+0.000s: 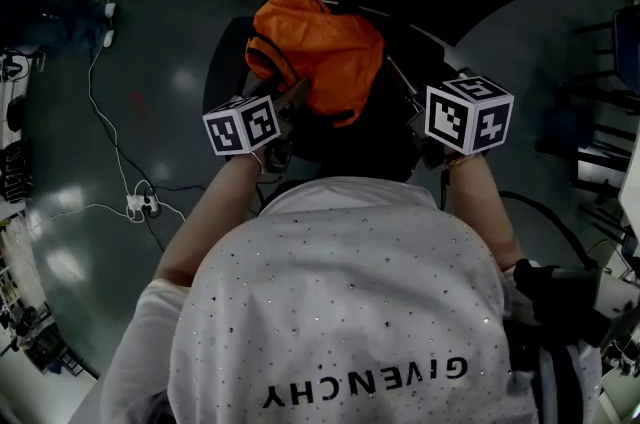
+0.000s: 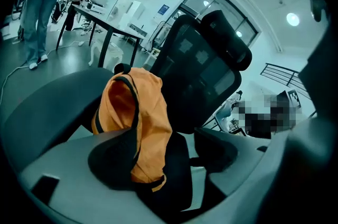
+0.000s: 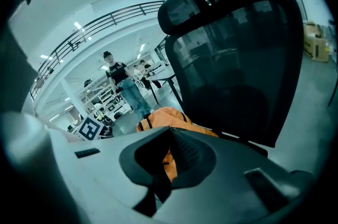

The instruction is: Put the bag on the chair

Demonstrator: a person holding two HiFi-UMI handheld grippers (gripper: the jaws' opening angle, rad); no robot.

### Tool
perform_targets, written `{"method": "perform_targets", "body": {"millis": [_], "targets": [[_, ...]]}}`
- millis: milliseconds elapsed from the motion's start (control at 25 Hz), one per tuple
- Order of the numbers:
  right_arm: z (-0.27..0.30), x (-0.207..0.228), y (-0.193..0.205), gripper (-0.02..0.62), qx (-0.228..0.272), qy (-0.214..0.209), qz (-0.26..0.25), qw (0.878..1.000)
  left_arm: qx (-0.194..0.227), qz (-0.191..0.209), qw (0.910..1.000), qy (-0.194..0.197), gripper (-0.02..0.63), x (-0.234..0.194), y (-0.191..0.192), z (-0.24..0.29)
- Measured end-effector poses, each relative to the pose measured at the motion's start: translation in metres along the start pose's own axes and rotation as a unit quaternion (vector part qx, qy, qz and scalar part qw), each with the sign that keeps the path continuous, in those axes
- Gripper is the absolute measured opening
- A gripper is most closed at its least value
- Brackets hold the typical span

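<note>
One black mesh-backed chair (image 3: 237, 59) fills the upper frame. One bag (image 1: 320, 52), crumpled orange cloth with black trim, lies on its seat at top centre, just above and between my two tongs. My left tongs (image 2: 165, 153) gape wide, orange cloth in the gap. My right tongs (image 3: 170, 153) pinch narrow on the bag's black strap.

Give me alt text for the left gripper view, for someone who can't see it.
An orange bag sits on a black office chair, in front of its backrest. The left gripper is open, with its jaws on either side of the bag's lower end.
</note>
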State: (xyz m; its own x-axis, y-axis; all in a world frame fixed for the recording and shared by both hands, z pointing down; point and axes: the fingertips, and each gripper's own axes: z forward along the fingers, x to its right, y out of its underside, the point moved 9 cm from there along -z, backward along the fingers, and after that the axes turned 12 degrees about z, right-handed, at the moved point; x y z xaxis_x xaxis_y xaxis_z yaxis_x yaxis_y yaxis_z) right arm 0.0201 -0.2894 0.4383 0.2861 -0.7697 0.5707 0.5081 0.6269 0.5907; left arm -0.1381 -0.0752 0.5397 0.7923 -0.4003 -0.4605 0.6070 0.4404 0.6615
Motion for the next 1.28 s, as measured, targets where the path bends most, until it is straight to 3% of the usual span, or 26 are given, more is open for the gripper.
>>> {"method": "perform_targets", "body": {"millis": [120,240,320,440,520,600,760,880,1080,1280], "targets": [[-0.001,-0.006,-0.001,0.005,0.001,0.004,-0.013,1.0,0.023,-0.021,0.999,0.032,0.436,0.01,-0.014,0.0],[-0.002,-0.014,-0.001,0.005,0.005,0.008,-0.031,0.999,0.051,-0.047,0.9958,0.06,0.448,0.017,-0.032,-0.005],[-0.006,-0.023,-0.001,0.005,0.016,0.005,-0.037,0.999,0.078,-0.045,0.9933,0.072,0.358,0.02,-0.045,-0.016],[-0.017,-0.041,0.004,0.005,0.039,-0.014,-0.034,0.999,0.13,-0.021,0.9884,0.075,0.124,0.023,-0.06,-0.044],[-0.021,-0.055,-0.002,0.005,0.066,-0.026,-0.043,0.997,0.169,0.003,0.9828,0.075,0.006,0.021,-0.074,-0.06],[-0.026,-0.07,-0.008,0.005,0.09,-0.031,-0.058,0.994,0.191,0.026,0.9779,0.08,-0.009,0.019,-0.085,-0.075],[-0.042,-0.101,0.003,0.003,0.108,-0.024,-0.082,0.99,0.178,0.054,0.9793,0.079,-0.009,0.022,-0.08,-0.112],[-0.047,-0.122,0.014,0.003,0.111,-0.029,-0.085,0.99,0.18,0.058,0.9794,0.071,-0.009,0.016,-0.075,-0.136],[-0.057,-0.162,0.026,0.003,0.148,-0.088,-0.058,0.983,0.208,0.068,0.9736,0.067,-0.009,0.007,-0.069,-0.183],[-0.064,-0.195,0.054,0.003,0.148,-0.081,-0.089,0.982,0.212,0.072,0.9705,0.09,-0.009,0.011,-0.045,-0.222]]}}
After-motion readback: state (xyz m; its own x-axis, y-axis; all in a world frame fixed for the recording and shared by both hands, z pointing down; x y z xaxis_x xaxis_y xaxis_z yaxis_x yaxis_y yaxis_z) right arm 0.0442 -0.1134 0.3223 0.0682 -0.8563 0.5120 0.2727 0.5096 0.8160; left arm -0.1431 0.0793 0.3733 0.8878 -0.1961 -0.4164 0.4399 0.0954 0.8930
